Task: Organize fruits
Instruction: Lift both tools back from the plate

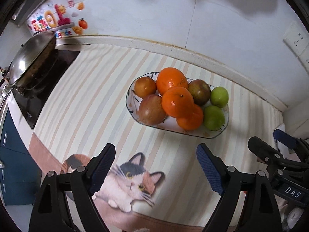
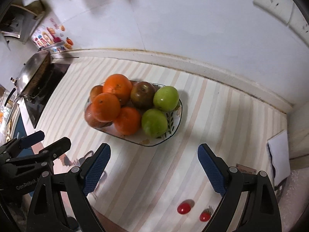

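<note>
A white patterned plate (image 1: 216, 133) (image 2: 173, 131) sits on the striped mat and holds oranges (image 1: 177, 101) (image 2: 105, 107), brownish-red apples (image 1: 152, 109) (image 2: 142, 94) and two green apples (image 1: 214, 118) (image 2: 154, 122). My left gripper (image 1: 156, 170) is open and empty, hovering in front of the plate above the cat picture. My right gripper (image 2: 154, 169) is open and empty, in front of the plate. Two small red tomatoes (image 2: 184, 208) (image 2: 205, 216) lie on the mat near the right gripper's right finger.
A wok (image 1: 30, 61) (image 2: 31, 73) sits on a black stove (image 1: 48, 83) at the left. A tiled wall (image 1: 173, 15) runs behind the counter, with sockets (image 2: 274, 2) at the right. White paper (image 2: 280, 154) lies at the right edge.
</note>
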The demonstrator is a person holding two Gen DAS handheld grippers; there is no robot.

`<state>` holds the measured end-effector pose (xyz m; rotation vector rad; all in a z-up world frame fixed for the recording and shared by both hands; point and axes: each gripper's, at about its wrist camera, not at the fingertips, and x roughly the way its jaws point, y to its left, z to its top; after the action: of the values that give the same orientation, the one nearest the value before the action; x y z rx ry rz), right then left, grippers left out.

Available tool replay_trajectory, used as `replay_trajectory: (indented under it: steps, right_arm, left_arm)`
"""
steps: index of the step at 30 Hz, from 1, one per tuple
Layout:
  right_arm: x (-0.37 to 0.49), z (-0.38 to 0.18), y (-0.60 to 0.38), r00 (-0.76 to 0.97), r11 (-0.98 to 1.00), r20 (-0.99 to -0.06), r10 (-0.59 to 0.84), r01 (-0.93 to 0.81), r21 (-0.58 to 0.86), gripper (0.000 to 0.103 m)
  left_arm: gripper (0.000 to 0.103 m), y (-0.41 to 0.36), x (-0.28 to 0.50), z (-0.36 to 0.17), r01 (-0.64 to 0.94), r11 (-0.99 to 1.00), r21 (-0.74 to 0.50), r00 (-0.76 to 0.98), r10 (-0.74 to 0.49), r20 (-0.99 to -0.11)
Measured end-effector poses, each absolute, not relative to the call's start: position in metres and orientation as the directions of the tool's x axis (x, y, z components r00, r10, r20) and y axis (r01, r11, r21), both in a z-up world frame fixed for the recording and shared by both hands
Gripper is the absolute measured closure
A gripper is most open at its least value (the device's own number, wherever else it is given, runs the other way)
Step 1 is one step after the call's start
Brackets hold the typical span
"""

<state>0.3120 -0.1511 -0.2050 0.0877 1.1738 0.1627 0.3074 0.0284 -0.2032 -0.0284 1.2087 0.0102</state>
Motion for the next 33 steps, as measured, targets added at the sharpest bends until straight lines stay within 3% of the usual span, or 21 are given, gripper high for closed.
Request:
replay_trajectory:
  steps: [19,33]
  right_arm:
    - [0.176,-0.074,-0.144,0.571,0.989,-0.808,0.145,-0.069,0.129,0.009]
    - [0.134,-0.038,-0.137,0.623,0.984,-0.762,0.176,-0.087,0.156,0.009]
  left_arm:
    - [0.017,0.040,0.192,-0.095,0.043,0.998,-0.039,0.559,-0.056,-0.827]
    - [0.017,0.045,0.152,-0.061,0.034,0.999,-0.022,0.615,-0.038,-0.788]
